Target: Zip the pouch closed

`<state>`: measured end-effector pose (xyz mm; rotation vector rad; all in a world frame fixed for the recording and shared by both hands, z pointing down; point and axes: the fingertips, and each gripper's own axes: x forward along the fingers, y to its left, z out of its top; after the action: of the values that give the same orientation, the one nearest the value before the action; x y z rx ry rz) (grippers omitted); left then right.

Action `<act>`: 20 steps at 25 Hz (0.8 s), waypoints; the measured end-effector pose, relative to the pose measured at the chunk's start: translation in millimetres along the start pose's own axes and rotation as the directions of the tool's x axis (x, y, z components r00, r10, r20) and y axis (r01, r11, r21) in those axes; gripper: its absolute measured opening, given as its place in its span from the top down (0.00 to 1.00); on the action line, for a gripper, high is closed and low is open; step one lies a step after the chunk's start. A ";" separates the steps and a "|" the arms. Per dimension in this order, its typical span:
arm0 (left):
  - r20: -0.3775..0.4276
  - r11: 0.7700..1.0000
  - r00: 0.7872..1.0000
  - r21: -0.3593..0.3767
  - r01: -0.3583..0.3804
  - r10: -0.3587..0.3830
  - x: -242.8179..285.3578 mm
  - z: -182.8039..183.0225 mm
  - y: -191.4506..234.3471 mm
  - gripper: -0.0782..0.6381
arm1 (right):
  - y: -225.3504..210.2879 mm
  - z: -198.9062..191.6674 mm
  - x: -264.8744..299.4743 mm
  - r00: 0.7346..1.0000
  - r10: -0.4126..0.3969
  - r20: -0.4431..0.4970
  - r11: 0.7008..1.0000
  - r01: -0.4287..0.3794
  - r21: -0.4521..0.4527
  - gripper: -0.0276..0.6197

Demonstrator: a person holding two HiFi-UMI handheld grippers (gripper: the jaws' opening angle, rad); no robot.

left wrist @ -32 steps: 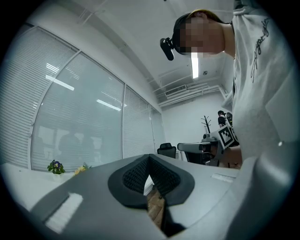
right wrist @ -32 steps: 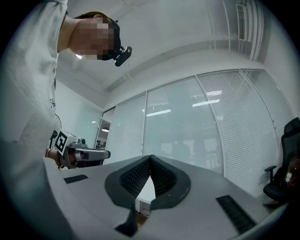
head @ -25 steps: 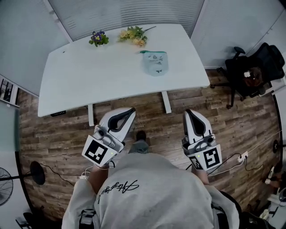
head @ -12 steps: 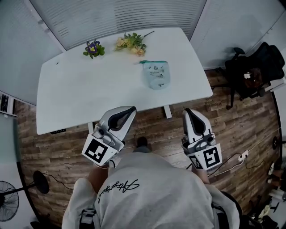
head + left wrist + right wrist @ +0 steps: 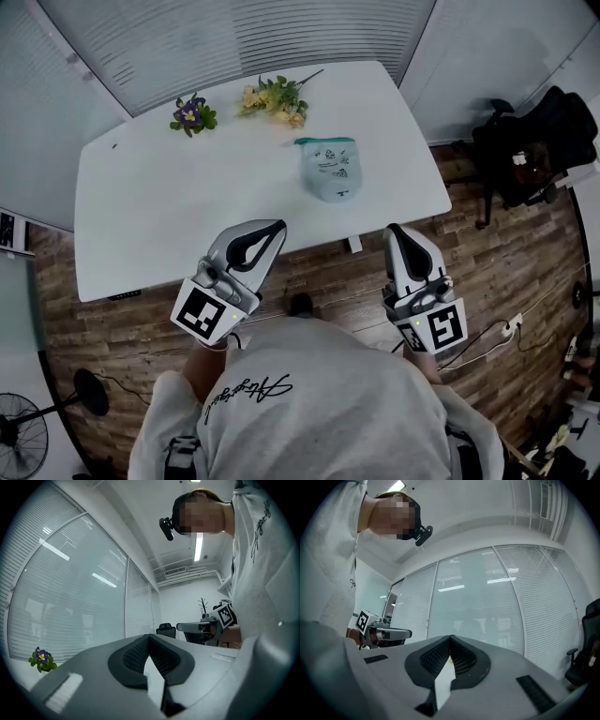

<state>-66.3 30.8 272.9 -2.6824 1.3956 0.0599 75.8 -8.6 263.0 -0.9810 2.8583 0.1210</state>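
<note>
A pale green see-through pouch [image 5: 330,169] with a teal zip along its far edge lies flat on the white table [image 5: 187,206], right of centre. My left gripper [image 5: 276,226] is shut and empty, its tip just over the table's near edge. The right gripper [image 5: 394,228] is also shut and empty, held over the wooden floor to the right of the table's leg, short of the table. Both point level toward the table. In the left gripper view the jaws [image 5: 149,637] meet with nothing between them; the same shows in the right gripper view [image 5: 450,638]. The pouch is hidden in both gripper views.
A small purple flower bunch [image 5: 191,114] and a yellow flower sprig [image 5: 275,97] lie at the table's far edge. A black office chair [image 5: 530,150] stands to the right on the wooden floor. A fan base [image 5: 23,433] and cables lie at the lower left.
The table and pouch have drawn nearer and lower in the head view as the person stepped forward; both grippers came closer to the table, still shut.
</note>
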 end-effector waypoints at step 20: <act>-0.007 0.999 1.000 -0.021 0.027 -0.027 42.7 -19.2 22.4 0.90 | -29.1 -17.2 20.2 1.000 -0.012 -0.009 0.999 0.012 0.032 0.95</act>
<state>-60.4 -19.1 286.2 -2.7203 1.3681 0.0620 76.4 -45.7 276.3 -0.9948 2.8519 0.0694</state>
